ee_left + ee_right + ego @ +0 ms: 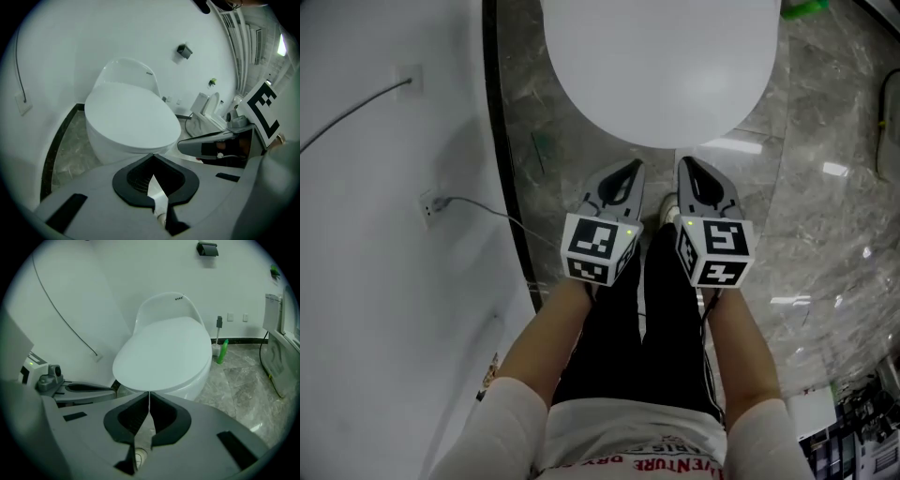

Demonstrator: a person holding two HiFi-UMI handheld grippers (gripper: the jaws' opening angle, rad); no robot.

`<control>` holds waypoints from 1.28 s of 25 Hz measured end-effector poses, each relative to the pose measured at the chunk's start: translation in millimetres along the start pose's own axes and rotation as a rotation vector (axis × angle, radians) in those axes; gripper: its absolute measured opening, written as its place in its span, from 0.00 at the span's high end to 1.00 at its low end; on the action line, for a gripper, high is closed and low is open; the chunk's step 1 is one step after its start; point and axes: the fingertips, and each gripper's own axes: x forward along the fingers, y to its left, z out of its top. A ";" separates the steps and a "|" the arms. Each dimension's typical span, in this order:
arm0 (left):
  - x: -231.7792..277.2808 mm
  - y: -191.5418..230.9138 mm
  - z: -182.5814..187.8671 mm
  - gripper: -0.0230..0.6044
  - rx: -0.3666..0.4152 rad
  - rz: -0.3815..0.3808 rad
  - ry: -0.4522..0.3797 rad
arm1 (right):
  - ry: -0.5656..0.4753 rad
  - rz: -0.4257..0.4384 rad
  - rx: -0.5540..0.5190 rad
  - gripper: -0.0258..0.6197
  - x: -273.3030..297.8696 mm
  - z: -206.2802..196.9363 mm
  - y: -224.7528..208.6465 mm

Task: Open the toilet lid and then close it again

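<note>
Left tongs (pixel 633 169): sitting fully closed, tips pressing together, gripping nothing; hanging just short of the lid's front edge, touching nothing.
Right tongs (pixel 686 165): likewise closing tip to tip, carrying nothing; pointing downward just beside the other pair, near the lid's front rim, making no contact.
Toilet lid (pixel 661 66): lying flat and closed on the bowl, directly ahead of both pairs of tips.
Marble floor (pixel 825 216): spreading around the toilet's base and under the person's feet.
Green bottle (pixel 221 351): standing on the floor by the wall, just beside the toilet.
</note>
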 end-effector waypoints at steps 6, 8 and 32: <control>24.6 12.5 -5.2 0.96 0.012 0.003 0.001 | 0.016 -0.009 0.020 0.94 20.7 -8.5 -3.5; 27.6 16.5 -5.8 0.96 -0.004 0.009 0.010 | 0.019 -0.014 0.019 0.94 22.9 -8.3 -3.3; -11.0 -2.3 41.3 0.96 -0.068 -0.080 -0.072 | -0.112 0.001 0.044 0.94 -18.7 32.1 13.0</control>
